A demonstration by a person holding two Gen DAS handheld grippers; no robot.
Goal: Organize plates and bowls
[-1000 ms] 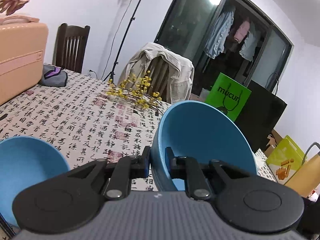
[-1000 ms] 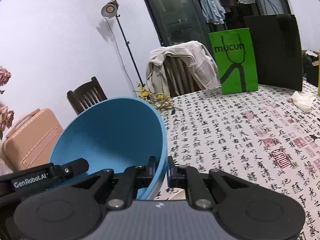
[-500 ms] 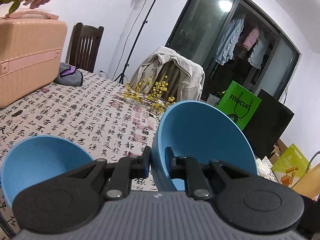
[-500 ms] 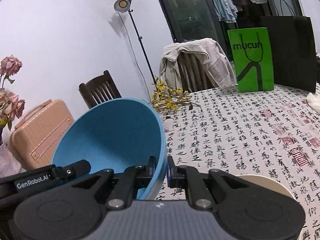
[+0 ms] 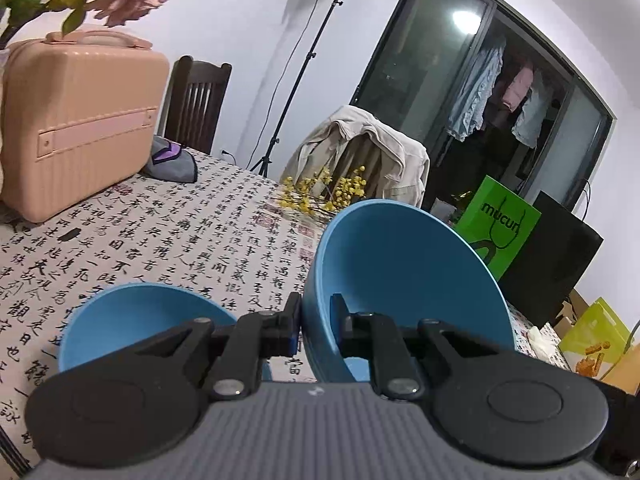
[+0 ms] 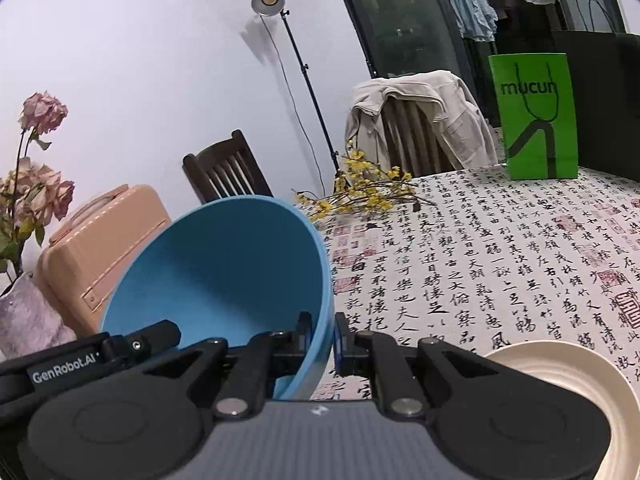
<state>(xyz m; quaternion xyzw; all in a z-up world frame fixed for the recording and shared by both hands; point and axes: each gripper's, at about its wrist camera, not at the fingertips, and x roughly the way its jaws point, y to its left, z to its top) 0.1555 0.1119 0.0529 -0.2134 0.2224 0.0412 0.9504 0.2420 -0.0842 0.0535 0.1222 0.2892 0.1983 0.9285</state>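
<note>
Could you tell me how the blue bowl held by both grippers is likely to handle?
The bowl looks stiff: pinched only at opposite rim points by the left gripper and right gripper, it keeps its round shape. Its smooth wall could slip in such thin pinches. It is probably light plastic, so not very fragile.

Blue bowls (image 5: 400, 264), cream plate (image 6: 560, 364), calligraphy-printed white tablecloth (image 6: 500, 260), green bag (image 6: 536, 116).
</note>
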